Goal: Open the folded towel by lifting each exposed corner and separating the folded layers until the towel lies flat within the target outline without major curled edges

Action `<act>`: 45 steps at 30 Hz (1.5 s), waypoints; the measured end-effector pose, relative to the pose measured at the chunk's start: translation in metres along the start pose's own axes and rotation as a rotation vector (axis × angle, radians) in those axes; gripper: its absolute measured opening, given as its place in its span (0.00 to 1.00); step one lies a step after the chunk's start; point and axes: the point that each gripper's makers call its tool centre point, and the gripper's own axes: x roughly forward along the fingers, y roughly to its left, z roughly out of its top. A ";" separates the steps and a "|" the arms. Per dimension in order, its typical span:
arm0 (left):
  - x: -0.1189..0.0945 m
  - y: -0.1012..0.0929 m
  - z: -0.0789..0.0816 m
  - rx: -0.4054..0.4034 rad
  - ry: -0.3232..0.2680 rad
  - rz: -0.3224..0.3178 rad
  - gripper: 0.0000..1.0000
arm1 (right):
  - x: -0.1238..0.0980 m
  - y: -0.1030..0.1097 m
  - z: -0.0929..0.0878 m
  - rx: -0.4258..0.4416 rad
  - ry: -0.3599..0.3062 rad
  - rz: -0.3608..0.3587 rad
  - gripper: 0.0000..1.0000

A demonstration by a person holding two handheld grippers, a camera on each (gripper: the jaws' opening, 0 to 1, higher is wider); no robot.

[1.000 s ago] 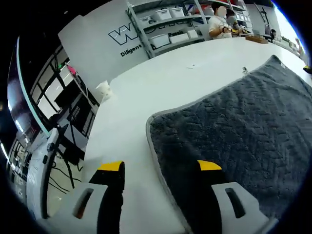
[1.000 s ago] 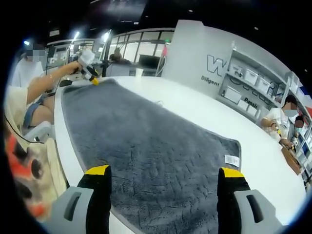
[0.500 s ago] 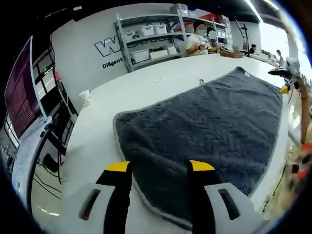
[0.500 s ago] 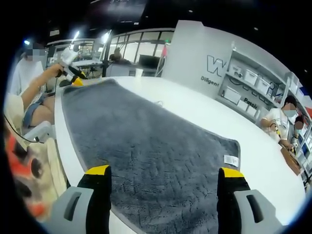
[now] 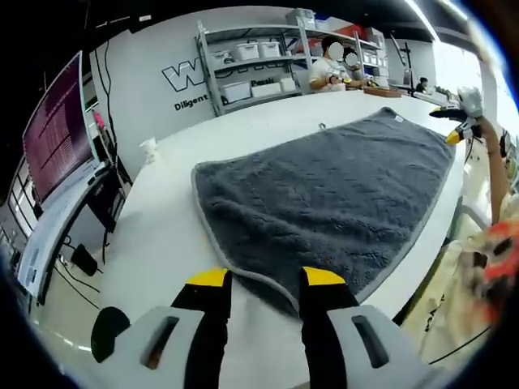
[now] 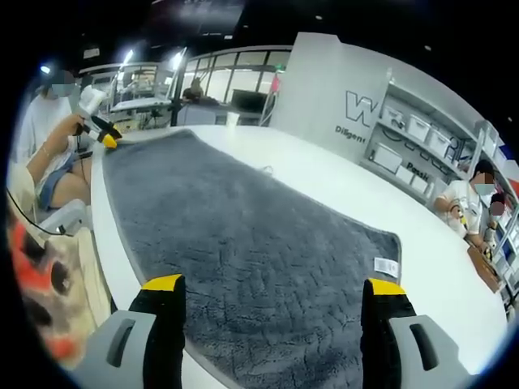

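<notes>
A grey towel [image 5: 324,186] lies spread out on the white table [image 5: 162,235]. Its near corner sits just beyond my left gripper [image 5: 266,277], which is open with nothing held. The far corner lies close to my right gripper [image 5: 452,134], held in a hand at the right. In the right gripper view the towel [image 6: 243,235] stretches away beneath my right gripper [image 6: 274,285], whose jaws stand wide apart and empty. A white label [image 6: 385,265] marks the towel's right corner. A hand holds my left gripper [image 6: 104,138] beside the far left corner.
Shelves with white bins [image 5: 251,69] line the back wall, and people sit at the table's far end [image 6: 469,203]. A small white object [image 5: 147,150] stands on the table past the towel. A monitor [image 5: 57,130] is at the left. The table edge [image 6: 109,243] runs close beside the towel.
My left gripper has drawn back off the towel's corner, and its jaws have narrowed. The towel now looks flatter at that end. My right gripper has stayed where it was.
</notes>
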 end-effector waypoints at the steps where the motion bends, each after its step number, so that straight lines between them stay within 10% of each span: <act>1: -0.002 0.002 -0.003 -0.007 0.005 0.003 0.31 | 0.001 0.001 0.000 -0.001 0.000 0.004 0.89; 13: -0.003 0.007 -0.023 -0.073 0.016 -0.004 0.07 | 0.001 0.000 -0.002 0.002 0.007 0.001 0.88; 35: -0.007 0.022 -0.050 -0.106 0.059 0.038 0.05 | 0.001 0.002 -0.002 -0.004 0.009 0.004 0.87; 45: -0.008 0.027 -0.028 -0.049 0.007 0.071 0.38 | 0.003 0.004 -0.001 -0.010 0.012 0.009 0.87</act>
